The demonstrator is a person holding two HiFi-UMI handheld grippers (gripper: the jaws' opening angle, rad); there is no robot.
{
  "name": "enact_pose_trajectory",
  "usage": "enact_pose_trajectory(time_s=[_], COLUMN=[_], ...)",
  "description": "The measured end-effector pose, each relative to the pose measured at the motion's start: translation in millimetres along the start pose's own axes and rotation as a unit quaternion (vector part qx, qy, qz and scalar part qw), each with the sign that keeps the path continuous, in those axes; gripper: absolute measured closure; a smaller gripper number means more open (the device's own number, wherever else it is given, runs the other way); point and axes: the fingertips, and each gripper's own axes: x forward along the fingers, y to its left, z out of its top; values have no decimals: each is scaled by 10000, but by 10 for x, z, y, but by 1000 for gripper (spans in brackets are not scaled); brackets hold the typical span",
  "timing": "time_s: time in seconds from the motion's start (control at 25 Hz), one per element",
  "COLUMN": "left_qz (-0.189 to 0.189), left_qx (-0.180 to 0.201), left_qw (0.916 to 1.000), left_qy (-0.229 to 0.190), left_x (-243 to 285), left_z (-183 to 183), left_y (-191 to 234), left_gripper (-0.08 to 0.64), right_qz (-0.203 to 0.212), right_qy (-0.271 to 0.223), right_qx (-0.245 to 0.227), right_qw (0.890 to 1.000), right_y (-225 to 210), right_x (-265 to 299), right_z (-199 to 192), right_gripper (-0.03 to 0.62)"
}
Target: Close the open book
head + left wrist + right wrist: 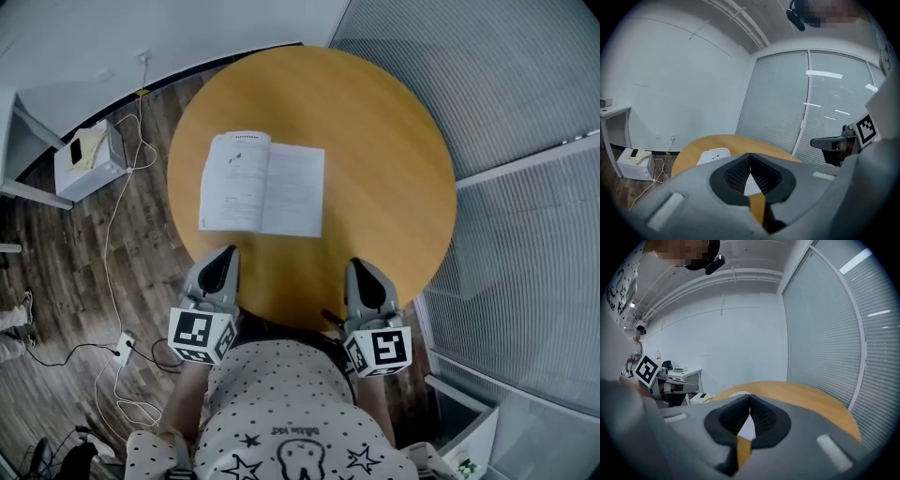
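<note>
You are holding the left gripper (pixel 223 255) and right gripper (pixel 362 267) low in the frame, jaws pressed together on nothing. Above them the open book (pixel 262 184) is lying flat on the table (pixel 384 159). Approaching with shut tips, you are risking shoving the book instead of lifting a page.

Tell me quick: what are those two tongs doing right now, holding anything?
Left tongs: closed, holding nothing.
Right tongs: closed, holding nothing.
</note>
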Motion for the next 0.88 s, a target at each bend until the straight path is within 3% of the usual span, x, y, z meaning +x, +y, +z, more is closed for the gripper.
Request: enact_pose_trajectory(time_s=[0.12,0.2,0.28,0.52,0.72,0.88], left_qz=[-195,-327,-357,-261,-265,-285], left_qx=[-291,-663,-1014,-1373,-2352,-2917], left_qw=[9994,9972,9940,9889,9693,9528], left_qy=[81,146,184,496,663,797], left_x=[40,80,131,345,500,613], left_z=[-80,-163,-259,-638,-958,-1171], left_y=[-24,-17,35,182,205,222], left_gripper=[542,485,483,438,405,330], right_qz=[14,19,25,92,104,86], right_qy=[33,78,139,66,-36,25], right_qx=[-3,-13,-17,9,-39,-56], right_qw=[10000,10000,9999,9999,9999,9999], right_y=[15,26,35,59,56,40], right_x=[6,12,26,91,112,104], right_z=[-11,-28,-57,-27,35,-12], right_gripper=[588,588,588,588,588,588])
